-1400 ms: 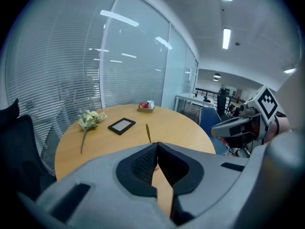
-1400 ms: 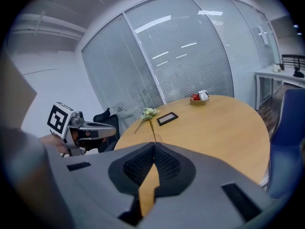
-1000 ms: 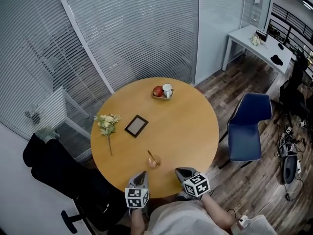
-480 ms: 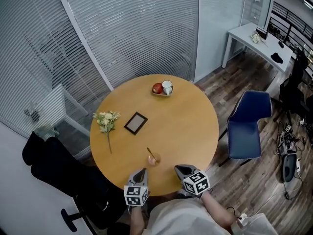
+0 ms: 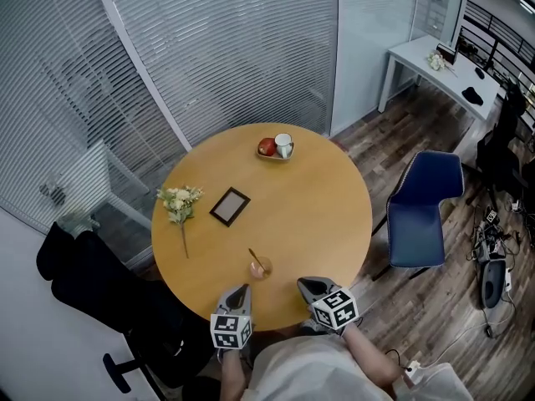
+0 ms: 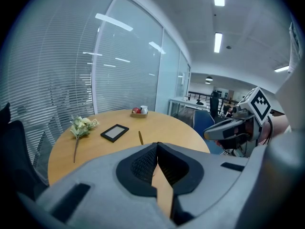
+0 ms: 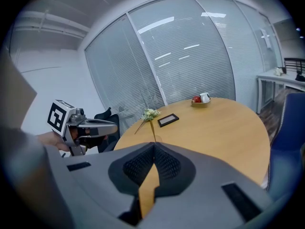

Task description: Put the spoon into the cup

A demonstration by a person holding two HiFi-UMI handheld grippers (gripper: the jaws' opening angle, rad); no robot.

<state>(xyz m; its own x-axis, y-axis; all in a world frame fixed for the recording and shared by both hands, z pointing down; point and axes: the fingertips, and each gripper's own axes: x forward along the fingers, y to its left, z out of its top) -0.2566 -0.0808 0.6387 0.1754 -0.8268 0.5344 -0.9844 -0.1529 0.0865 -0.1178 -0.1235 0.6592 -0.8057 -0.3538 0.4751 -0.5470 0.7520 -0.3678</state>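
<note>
A small clear cup [image 5: 260,268] stands near the front edge of the round wooden table [image 5: 318,215]. A brown spoon [image 5: 254,258] leans in it, handle up and to the left. The spoon's handle [image 6: 140,137] rises just beyond my left gripper [image 6: 157,144], and the spoon [image 7: 152,129] and the cup's rim [image 7: 155,139] show just past my right gripper [image 7: 154,144]. My left gripper [image 5: 243,289] and right gripper [image 5: 303,284] sit at the table's near edge, either side of the cup. Both are shut and hold nothing.
A small tray [image 5: 269,156] with a red apple [image 5: 267,146] and a white mug [image 5: 283,144] sits at the far side. A black picture frame [image 5: 230,206] and a sprig of flowers [image 5: 178,200] lie left of centre. A blue chair [image 5: 426,207] stands at the right, a black chair [image 5: 92,282] at the left.
The head view has drifted slightly, so the table sits a little higher and further left. Both grippers stay shut at the near edge, and the spoon stays in the cup.
</note>
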